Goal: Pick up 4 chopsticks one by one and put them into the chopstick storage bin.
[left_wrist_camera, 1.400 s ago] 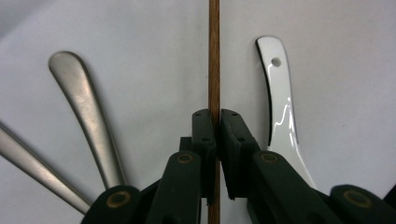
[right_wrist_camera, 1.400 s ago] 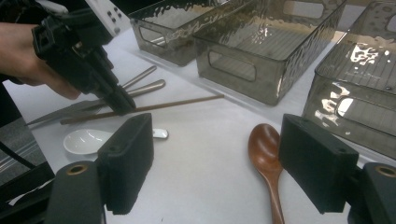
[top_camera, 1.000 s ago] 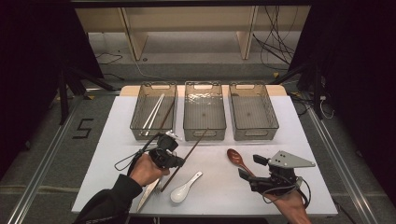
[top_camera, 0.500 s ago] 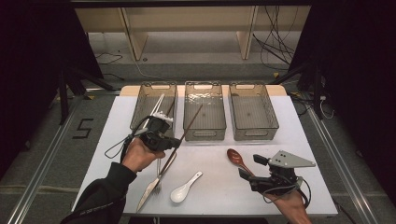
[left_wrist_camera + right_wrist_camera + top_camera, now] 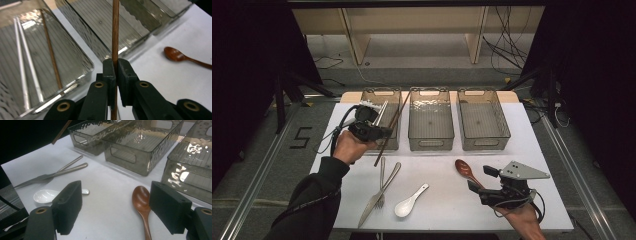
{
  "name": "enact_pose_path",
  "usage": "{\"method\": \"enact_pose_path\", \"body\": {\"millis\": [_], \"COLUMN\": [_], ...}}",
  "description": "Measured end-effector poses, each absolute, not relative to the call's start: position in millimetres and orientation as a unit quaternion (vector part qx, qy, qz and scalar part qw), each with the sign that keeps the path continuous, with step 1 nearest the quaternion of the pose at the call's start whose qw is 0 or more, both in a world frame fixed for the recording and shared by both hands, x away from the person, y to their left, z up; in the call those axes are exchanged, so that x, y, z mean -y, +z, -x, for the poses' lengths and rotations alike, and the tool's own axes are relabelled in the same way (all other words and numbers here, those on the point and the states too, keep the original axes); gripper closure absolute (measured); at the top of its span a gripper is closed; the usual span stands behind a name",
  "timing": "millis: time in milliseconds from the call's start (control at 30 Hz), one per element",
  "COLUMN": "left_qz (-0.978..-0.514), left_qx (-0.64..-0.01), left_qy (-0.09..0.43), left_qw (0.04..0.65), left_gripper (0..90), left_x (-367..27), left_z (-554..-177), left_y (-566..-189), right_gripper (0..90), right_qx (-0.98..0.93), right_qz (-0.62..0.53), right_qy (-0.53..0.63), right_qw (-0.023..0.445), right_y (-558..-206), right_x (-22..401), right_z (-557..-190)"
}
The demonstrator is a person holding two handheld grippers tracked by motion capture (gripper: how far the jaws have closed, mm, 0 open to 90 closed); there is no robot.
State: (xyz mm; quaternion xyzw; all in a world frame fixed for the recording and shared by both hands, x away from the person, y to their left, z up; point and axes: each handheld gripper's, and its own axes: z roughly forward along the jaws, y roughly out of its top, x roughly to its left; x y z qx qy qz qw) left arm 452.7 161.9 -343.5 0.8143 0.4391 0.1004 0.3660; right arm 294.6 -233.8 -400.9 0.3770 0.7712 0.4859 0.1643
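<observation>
My left gripper (image 5: pixel 383 133) hangs above the front edge of the left clear bin (image 5: pixel 367 100), shut on a brown wooden chopstick (image 5: pixel 393 122) that slants up over that bin. In the left gripper view the jaws (image 5: pixel 117 63) pinch the chopstick (image 5: pixel 115 35) upright. In that bin (image 5: pixel 82 62) lie another brown chopstick (image 5: pixel 51 53) and two metal ones (image 5: pixel 21 52). My right gripper (image 5: pixel 479 179) rests near the table's front right, open, with the brown wooden spoon (image 5: pixel 464 169) just beyond it. The spoon (image 5: pixel 141 199) lies between its open jaws (image 5: pixel 116 195), untouched.
A fork and a knife (image 5: pixel 382 186) lie crossed at the front left of the white table (image 5: pixel 442 160), with a white ceramic spoon (image 5: pixel 408 203) beside them. The middle bin (image 5: pixel 430 141) and right bin (image 5: pixel 484 141) stand behind. Cables run on the floor beyond.
My left gripper has risen and moved away to the far left, carrying the brown chopstick from above the cutlery to over the left bin. The right gripper has stayed still.
</observation>
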Motion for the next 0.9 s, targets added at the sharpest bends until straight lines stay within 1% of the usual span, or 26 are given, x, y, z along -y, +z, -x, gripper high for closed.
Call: {"method": "enact_pose_path", "body": {"millis": [233,333,500,767,900], "left_qz": [-0.803,-0.805,-0.796,-0.795,-0.791], "left_qx": [-0.451,-0.451,-0.466,-0.468,-0.474], "left_qy": [0.126,0.148,0.155,0.172,0.172], "left_qw": [0.368,0.356,0.352,0.346,0.347], "left_gripper": [84.2,84.3,84.3,84.2,84.2], "left_x": [-174,-179,-188,-193,-195], "left_z": [-474,-484,-502,-519,-527], "left_y": [-334,-332,-333,-337,-340], "right_gripper": [27.6,27.6,27.6,27.6,27.6], "right_qx": [-0.771,-0.771,-0.772,-0.772,-0.773], "right_qz": [-0.377,-0.377,-0.375,-0.375,-0.375], "right_qy": [0.486,0.486,0.486,0.486,0.486], "right_qw": [0.164,0.164,0.163,0.163,0.162], "right_y": [-401,-401,-401,-401,-402], "right_x": [234,234,233,234,234], "right_z": [-295,-295,-295,-295,-295]}}
